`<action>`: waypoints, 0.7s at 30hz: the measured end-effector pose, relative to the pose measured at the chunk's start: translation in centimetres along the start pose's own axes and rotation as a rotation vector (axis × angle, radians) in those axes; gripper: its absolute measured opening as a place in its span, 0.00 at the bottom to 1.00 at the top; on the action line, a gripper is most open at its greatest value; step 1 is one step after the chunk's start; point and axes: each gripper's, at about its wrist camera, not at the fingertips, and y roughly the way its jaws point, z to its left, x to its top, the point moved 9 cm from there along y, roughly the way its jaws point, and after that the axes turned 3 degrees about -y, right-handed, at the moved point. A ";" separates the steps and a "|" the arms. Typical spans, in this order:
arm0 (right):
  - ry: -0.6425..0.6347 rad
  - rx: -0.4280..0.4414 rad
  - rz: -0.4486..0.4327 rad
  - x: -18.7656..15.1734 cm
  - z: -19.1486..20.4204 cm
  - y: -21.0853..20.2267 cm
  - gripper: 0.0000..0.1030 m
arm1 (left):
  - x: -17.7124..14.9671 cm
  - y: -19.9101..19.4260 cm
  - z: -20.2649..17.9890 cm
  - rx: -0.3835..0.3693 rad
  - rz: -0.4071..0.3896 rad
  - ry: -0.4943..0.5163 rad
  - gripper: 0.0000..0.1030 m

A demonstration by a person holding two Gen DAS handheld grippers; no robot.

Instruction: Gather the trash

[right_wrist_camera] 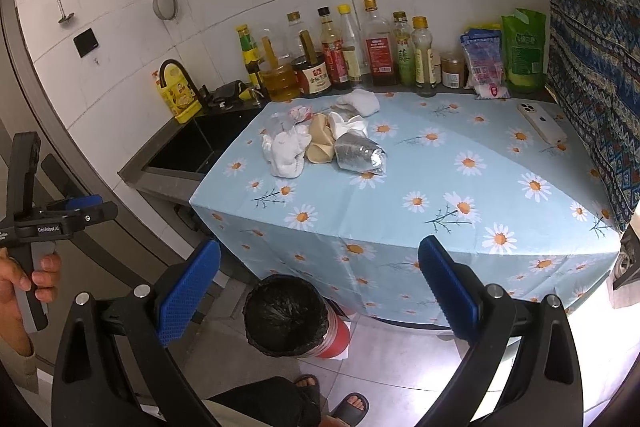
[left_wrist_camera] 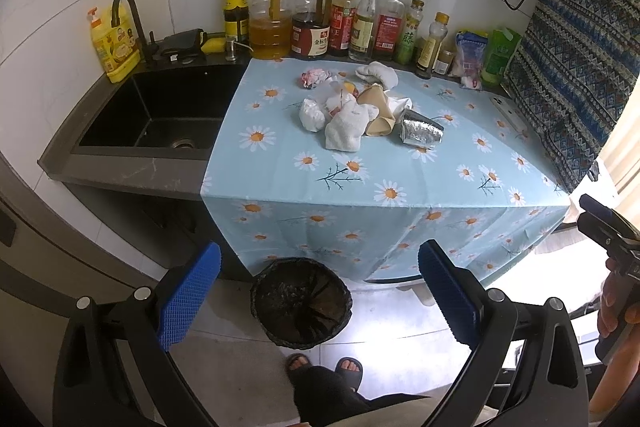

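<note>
A pile of trash lies on the daisy-print counter cloth [left_wrist_camera: 360,183]: crumpled white tissues [left_wrist_camera: 344,125] [right_wrist_camera: 286,151], a tan paper cone [left_wrist_camera: 378,107] [right_wrist_camera: 320,143], a crushed silver foil cup [left_wrist_camera: 422,133] [right_wrist_camera: 360,155] and a red-white wrapper [left_wrist_camera: 314,78]. A black-lined trash bin [left_wrist_camera: 301,301] [right_wrist_camera: 286,315] stands on the floor in front of the counter. My left gripper [left_wrist_camera: 320,303] is open and empty, held above the bin, well short of the pile. My right gripper [right_wrist_camera: 320,299] is open and empty too, also back from the counter.
A row of sauce and oil bottles [left_wrist_camera: 340,19] lines the wall. A black sink [left_wrist_camera: 160,115] is left of the cloth. A white phone [right_wrist_camera: 542,123] lies at the cloth's right, next to a patterned curtain [right_wrist_camera: 592,67]. The person's sandalled feet [left_wrist_camera: 324,367] are below.
</note>
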 end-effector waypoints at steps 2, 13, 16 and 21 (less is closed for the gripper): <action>-0.007 -0.007 0.005 0.3 0.5 0.1 0.95 | 0.1 0.0 0.0 -0.001 0.001 -0.002 0.93; 0.033 -0.049 0.027 3.2 3.5 3.4 0.95 | 2.5 1.9 3.6 -0.050 0.034 0.003 0.93; 0.046 -0.065 0.034 3.9 4.0 4.3 0.95 | 3.4 2.6 4.6 -0.068 0.050 0.002 0.93; 0.053 -0.083 0.041 4.5 4.9 5.7 0.95 | 4.6 3.7 5.9 -0.086 0.060 0.021 0.93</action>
